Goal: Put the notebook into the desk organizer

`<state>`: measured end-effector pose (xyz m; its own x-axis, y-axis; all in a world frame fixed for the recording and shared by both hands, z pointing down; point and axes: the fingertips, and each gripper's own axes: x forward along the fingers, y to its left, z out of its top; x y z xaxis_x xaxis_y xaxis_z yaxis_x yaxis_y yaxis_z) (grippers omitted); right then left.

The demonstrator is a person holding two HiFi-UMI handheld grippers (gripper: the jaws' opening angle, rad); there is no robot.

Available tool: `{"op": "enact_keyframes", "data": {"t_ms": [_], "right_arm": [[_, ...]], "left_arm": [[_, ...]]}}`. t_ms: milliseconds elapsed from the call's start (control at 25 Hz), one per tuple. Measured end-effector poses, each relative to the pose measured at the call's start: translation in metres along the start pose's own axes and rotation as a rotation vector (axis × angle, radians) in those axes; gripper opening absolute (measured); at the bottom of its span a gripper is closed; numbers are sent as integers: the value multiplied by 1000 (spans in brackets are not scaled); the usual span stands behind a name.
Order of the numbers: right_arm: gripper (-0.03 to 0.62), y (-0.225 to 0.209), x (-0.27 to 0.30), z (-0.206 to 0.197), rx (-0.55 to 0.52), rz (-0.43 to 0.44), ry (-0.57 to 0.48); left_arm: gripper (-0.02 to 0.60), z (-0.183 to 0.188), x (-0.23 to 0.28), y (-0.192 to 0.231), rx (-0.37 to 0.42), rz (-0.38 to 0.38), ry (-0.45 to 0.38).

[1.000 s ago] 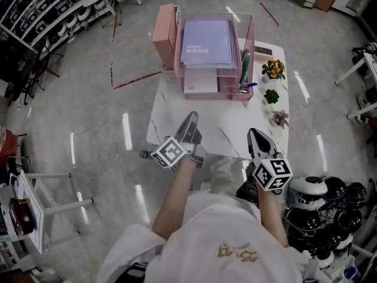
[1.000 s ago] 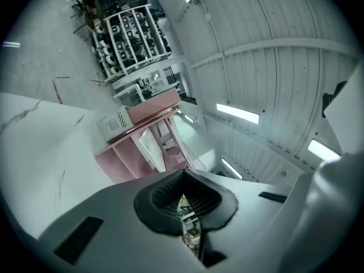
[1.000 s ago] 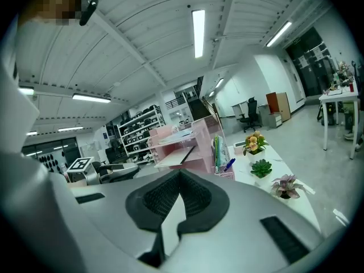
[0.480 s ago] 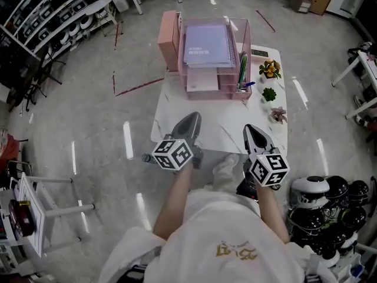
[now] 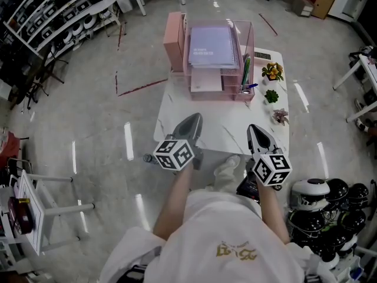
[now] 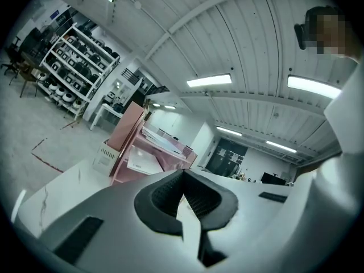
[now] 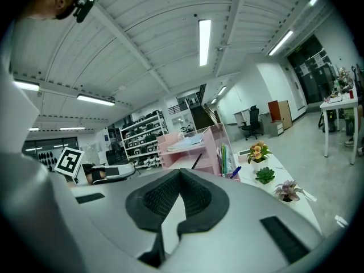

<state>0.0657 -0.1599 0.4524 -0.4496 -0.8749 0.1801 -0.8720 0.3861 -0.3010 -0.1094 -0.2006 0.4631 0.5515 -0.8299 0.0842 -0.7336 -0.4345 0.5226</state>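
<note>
A lilac spiral notebook (image 5: 213, 43) lies flat in the top tray of the pink desk organizer (image 5: 252, 52) at the far end of the white table (image 5: 230, 128). The left gripper view also shows the organizer (image 6: 149, 155) and the notebook (image 6: 166, 139) on it. My left gripper (image 5: 192, 120) hovers over the table's near edge, shut with nothing in it. The right gripper (image 5: 254, 130) is beside it, also shut and empty. Both are well short of the organizer. Close up, the left gripper (image 6: 183, 176) and right gripper (image 7: 180, 174) show their pads meeting.
Pens (image 5: 245, 71) stand in the organizer's right compartment. A pink box (image 5: 175, 33) stands at its left. Three small potted plants (image 5: 273, 70) line the table's right side. Shelving (image 5: 53, 10) is far left, and helmets (image 5: 330, 205) are stacked at lower right.
The left gripper has rolled a little, so its marker cube faces up more. Both grippers stay near the table's front edge, and the notebook has not moved.
</note>
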Motion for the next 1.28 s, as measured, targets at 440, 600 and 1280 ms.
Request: {"op": "enact_keyframes", "data": {"t_ms": [440, 600, 1280], "right_arm": [[12, 4, 4, -2, -8, 14, 13], [12, 4, 5, -3, -4, 13, 16], [12, 5, 7, -5, -5, 11, 19]], "left_arm": [[17, 0, 3, 2, 1, 1, 7], [17, 0, 2, 5, 2, 10, 6], [17, 1, 2, 15, 2, 35, -5]]}}
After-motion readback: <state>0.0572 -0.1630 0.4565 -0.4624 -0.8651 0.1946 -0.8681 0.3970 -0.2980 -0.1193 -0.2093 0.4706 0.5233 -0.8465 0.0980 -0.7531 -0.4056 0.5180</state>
